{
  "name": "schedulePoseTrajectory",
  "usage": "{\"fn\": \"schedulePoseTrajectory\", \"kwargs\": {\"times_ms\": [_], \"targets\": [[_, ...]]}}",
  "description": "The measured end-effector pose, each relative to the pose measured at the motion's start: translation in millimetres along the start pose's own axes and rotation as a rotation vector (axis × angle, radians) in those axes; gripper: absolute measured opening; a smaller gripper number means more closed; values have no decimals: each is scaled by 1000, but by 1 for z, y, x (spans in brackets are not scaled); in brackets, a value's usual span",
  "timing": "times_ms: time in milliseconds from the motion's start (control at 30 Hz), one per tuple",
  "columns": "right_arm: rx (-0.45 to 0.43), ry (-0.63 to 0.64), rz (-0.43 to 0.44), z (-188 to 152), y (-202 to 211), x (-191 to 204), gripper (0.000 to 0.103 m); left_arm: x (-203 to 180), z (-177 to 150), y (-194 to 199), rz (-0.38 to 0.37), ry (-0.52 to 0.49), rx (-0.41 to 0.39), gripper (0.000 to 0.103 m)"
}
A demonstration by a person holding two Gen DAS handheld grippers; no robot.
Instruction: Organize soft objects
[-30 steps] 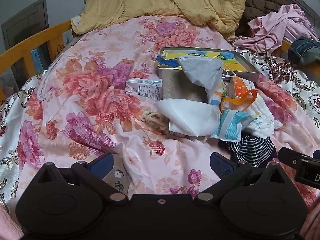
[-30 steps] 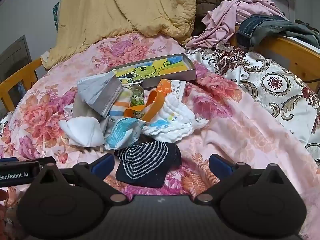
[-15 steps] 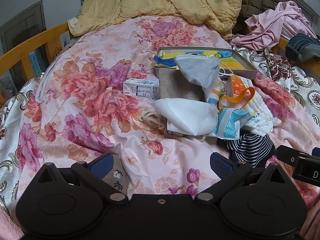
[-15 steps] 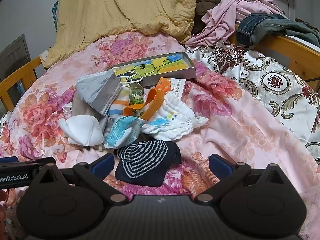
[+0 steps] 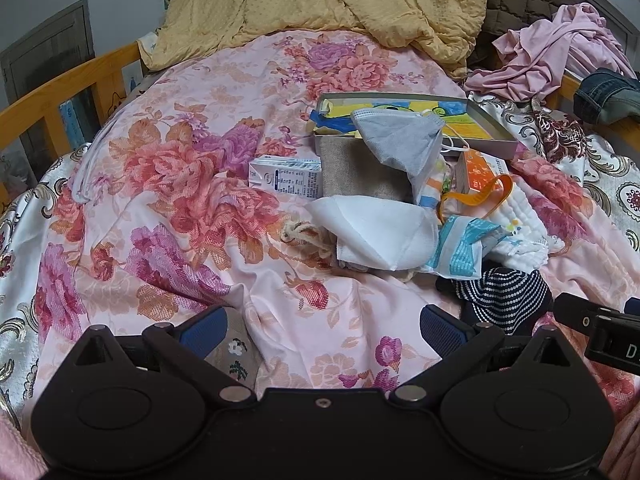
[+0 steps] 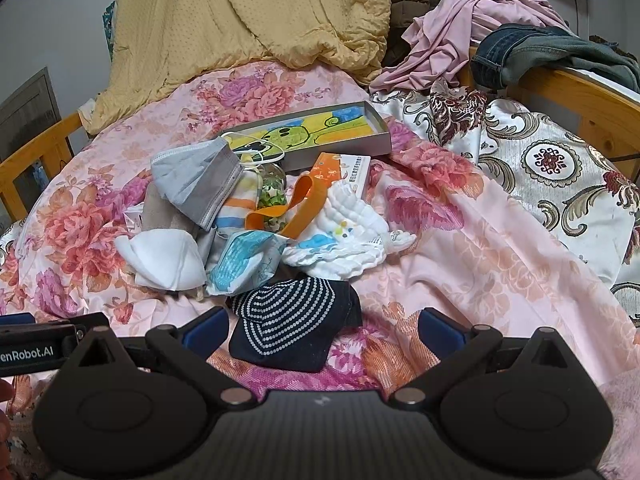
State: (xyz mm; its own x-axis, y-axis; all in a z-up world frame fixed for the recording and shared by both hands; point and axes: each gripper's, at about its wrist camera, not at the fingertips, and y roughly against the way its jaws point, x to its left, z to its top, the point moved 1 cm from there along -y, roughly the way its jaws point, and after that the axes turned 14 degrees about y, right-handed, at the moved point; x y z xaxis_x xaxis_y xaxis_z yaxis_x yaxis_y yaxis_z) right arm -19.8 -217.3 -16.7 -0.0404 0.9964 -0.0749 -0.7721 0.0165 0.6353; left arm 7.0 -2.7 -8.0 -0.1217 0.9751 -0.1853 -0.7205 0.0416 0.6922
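Both views barely shifted | jaws wide on both grippers | floral bedspread (image 5: 168,184) | yellow quilt (image 6: 248,20) behind

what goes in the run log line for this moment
left claw: open, empty | right claw: open, over striped sock | pile unsorted

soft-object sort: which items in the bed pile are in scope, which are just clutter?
In scope (soft):
grey mask
white mask
striped dark sock
white folded cloth
beige pouch

Clutter (rigid or background):
picture box
milk carton
orange box
yellow quilt
jeans
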Motion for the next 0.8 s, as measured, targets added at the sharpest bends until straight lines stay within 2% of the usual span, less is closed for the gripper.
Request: {"fn": "schedulePoseTrajectory", "kwargs": {"times_ms": [367,433,800], "targets": [[5,-12,3,10,6,-1,103,0,0,0,0,0,4,102],[1,-22,3,-1,1,-3,103,0,-1,0,1,-7,5,102],[16,-131,21,-1,2,-23,103,-8,-8,2,58,-78,11,102]]}}
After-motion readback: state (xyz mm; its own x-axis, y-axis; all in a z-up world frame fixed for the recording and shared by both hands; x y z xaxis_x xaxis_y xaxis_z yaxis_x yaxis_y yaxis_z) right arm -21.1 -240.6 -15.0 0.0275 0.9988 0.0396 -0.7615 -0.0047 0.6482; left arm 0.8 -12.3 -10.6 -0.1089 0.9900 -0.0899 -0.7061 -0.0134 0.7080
